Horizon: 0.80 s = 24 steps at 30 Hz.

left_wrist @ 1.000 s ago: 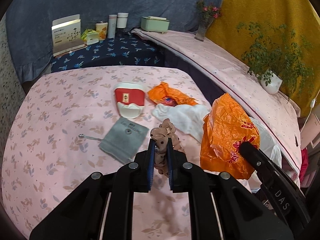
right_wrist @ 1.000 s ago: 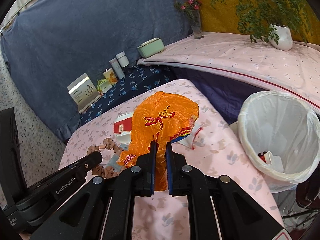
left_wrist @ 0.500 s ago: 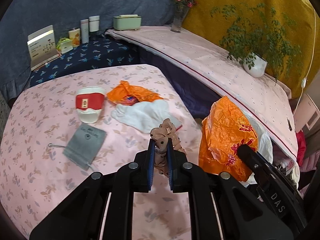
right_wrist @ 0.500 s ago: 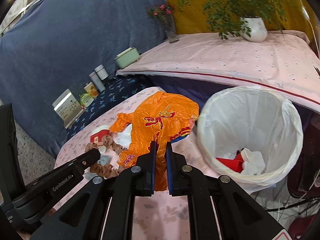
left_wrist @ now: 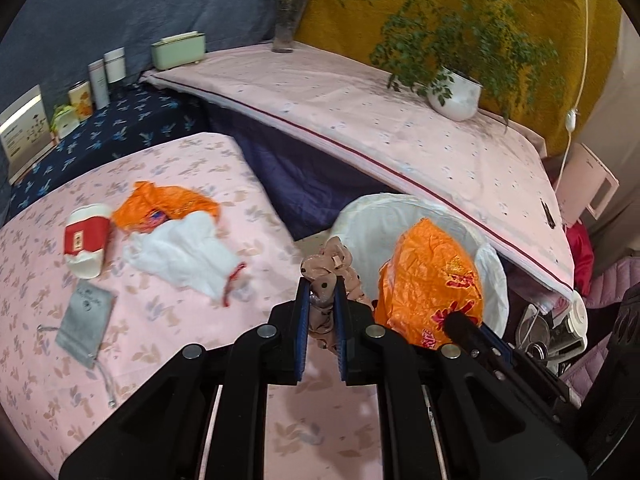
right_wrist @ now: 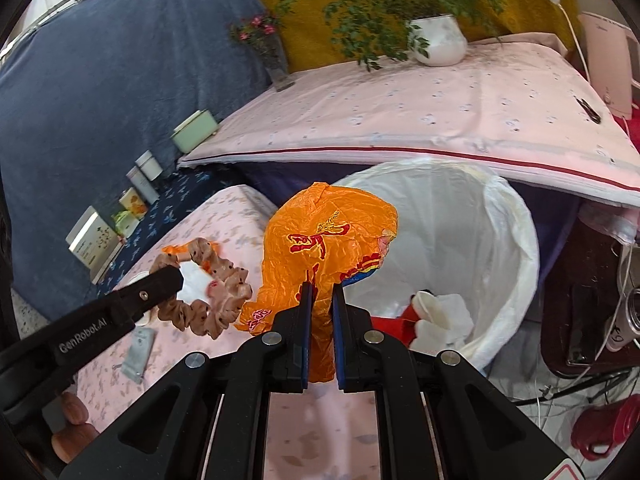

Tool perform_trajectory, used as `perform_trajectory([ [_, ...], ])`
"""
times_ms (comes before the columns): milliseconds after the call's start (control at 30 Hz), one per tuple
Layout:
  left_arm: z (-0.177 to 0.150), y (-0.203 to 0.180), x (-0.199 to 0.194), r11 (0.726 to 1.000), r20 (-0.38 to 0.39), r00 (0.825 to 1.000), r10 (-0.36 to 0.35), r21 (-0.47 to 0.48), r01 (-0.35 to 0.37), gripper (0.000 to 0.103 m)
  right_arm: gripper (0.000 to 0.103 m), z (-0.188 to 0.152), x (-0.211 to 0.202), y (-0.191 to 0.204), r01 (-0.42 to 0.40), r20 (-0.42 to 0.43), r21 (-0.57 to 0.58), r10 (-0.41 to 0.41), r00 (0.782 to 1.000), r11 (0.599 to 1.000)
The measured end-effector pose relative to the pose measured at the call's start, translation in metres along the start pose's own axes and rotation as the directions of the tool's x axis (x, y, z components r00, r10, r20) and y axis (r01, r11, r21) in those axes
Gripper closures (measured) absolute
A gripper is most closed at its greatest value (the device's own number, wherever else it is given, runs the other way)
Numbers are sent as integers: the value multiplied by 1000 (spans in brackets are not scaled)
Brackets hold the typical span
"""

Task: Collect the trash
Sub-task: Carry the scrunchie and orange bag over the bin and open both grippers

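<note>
Right gripper (right_wrist: 320, 300) clamps the orange bag (right_wrist: 328, 240), hanging just short of the white-lined bin (right_wrist: 516, 240), which lies ahead-right and looks nearer this arm; left gripper (left_wrist: 320, 292) pinches a tan scrunchie (left_wrist: 334, 260) beside it, probably not yet over the rim.

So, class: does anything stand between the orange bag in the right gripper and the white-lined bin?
Nothing visible does. The orange bag, clamped in the right gripper, hangs at the rim of the bin, whose mouth is open.
</note>
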<state>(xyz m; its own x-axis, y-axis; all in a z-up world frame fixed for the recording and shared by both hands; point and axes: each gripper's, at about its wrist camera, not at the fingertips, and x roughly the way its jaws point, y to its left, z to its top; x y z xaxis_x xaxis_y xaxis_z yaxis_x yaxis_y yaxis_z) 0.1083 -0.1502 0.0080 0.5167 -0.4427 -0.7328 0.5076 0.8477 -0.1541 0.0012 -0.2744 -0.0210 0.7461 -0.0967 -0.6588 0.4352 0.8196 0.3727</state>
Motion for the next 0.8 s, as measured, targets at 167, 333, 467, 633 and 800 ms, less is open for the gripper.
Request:
perform_trajectory([
  [167,8,-25,18,999,-26,999,-43,28,43,92,93,4,5,-25,35,-3,43,-35,999,998],
  [333,10,-44,33,996,-43,997,-65,56,68,86,89,8,11,-42,58,-12,72,-57,998,996],
  [467,12,-48,41,998,-40,998,-41,43,42,57,81,8,13,-48,70,-10,83,-70,998,994],
  [633,10,-43,45,1000,-46,999,-23,20,24,54,74,8,11,-52,74,-1,90,-74,997,993],
  [800,9,-36,44,1000,-46,999,-8,6,8,54,73,9,10,-51,66,3,92,-67,998,994],
])
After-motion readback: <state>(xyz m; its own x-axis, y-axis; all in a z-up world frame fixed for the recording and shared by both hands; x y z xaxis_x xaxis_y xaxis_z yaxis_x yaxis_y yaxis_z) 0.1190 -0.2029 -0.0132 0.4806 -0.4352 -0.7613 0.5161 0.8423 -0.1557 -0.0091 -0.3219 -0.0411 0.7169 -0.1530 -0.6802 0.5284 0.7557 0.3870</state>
